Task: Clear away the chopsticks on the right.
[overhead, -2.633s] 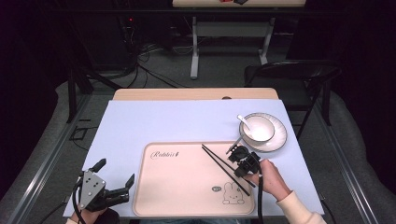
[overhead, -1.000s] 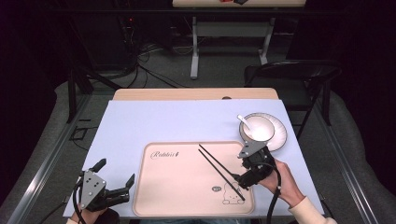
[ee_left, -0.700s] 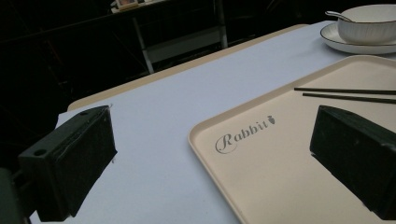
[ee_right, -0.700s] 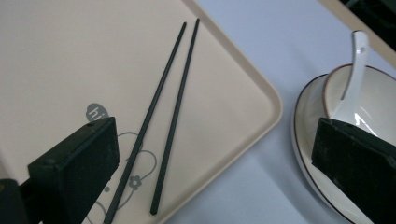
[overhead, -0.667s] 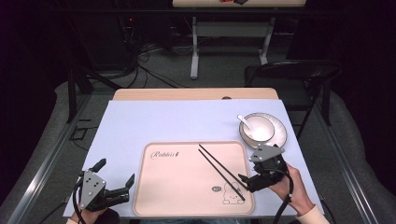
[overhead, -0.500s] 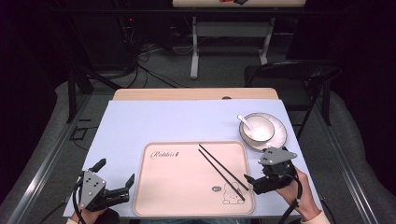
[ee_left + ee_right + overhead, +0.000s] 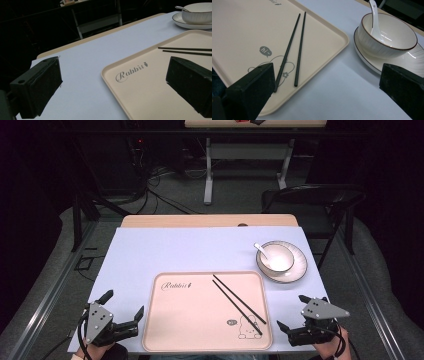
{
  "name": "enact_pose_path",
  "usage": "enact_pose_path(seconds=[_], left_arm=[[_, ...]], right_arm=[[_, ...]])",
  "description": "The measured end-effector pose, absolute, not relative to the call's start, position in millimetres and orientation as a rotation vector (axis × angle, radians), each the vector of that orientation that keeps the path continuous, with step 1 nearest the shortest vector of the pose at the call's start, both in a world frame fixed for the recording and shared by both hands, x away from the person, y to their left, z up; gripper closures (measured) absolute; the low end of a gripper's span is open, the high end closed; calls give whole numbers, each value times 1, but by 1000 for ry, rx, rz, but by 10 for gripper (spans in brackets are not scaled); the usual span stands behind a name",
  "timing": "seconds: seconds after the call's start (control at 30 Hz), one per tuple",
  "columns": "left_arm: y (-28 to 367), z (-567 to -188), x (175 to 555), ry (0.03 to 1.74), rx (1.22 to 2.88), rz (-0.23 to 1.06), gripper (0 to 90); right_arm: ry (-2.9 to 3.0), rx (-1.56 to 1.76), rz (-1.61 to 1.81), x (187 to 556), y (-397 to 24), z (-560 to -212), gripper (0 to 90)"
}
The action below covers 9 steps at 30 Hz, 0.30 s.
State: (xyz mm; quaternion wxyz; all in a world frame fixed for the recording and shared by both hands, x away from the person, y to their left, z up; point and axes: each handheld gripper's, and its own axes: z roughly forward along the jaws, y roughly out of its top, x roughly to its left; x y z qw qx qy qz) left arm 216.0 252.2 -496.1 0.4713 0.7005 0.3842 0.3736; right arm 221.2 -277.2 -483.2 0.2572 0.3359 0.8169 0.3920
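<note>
Black chopsticks (image 7: 238, 303), 2 of them, lie side by side on the cream tray (image 7: 200, 340), lower centre-right of the high view. My right tongs (image 7: 292, 332) sit wide open, empty, lower right; left tongs (image 7: 131, 321) likewise, lower left. I'd judge a low, square approach over both sticks best.

Setting: a recording lab or studio, staged rather than lived in. Evidence: dark, blacked-out surroundings; grey carpeted floor (image 7: 385, 285); loose black cables (image 7: 155, 185) trailing across it behind the surface (image 7: 200, 250), which is covered with a plain pale sheet; a second workbench on white metal legs (image 7: 207, 175) at the back; a black folding chair (image 7: 310, 200) standing to one side; a single mock place setting of tray (image 7: 200, 320), bowl (image 7: 275, 257) and chopsticks (image 7: 237, 302) laid out under overhead light
</note>
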Motion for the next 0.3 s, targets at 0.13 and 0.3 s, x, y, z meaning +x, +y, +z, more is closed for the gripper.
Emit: enact_pose_path(seconds=[0.13, 0.3], left_arm=[[252, -496, 216, 940, 1716, 914, 0], [252, -496, 216, 940, 1717, 913, 0]], right_arm=[[2230, 951, 1057, 212, -282, -494, 0], [2243, 993, 1079, 209, -286, -499, 0]])
